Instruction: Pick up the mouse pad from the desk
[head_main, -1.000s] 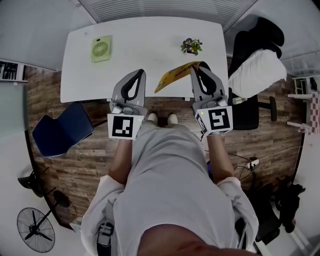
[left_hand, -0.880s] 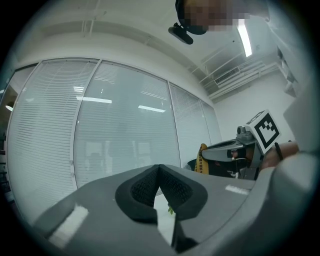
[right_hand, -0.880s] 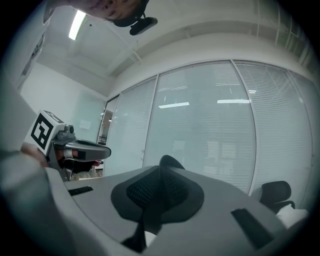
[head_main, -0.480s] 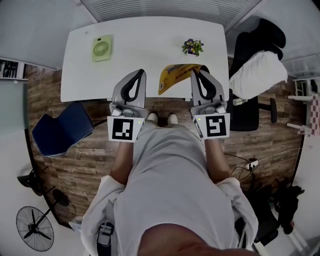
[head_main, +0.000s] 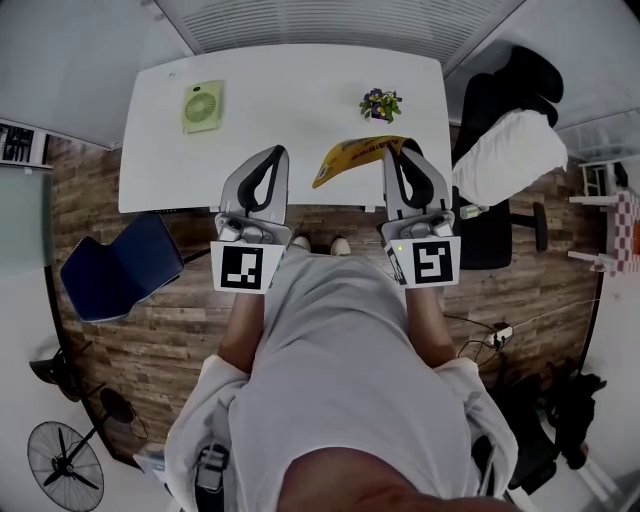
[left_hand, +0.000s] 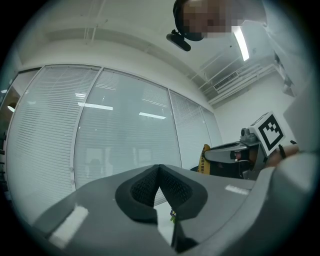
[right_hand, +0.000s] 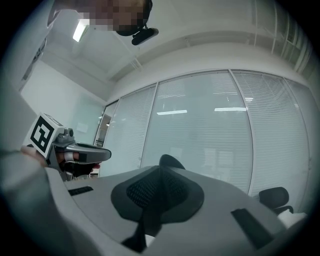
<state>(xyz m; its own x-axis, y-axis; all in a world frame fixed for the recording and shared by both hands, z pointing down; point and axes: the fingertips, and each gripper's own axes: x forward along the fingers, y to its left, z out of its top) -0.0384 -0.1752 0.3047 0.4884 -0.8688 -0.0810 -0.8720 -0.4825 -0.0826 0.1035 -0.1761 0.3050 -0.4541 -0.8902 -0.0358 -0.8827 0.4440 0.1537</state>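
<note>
Level right tongs (head_main: 393, 150) on mouse pad (head_main: 350, 158)

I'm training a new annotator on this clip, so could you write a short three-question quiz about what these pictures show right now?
1. True or false: the right claw is shut on the yellow mouse pad.
2. In the head view, which thing sits furthest left on the desk? A) green fan B) potted plant C) mouse pad
3. Fill in: the left claw is shut and holds ____.

Key: 1 true; 2 A; 3 nothing.
</note>
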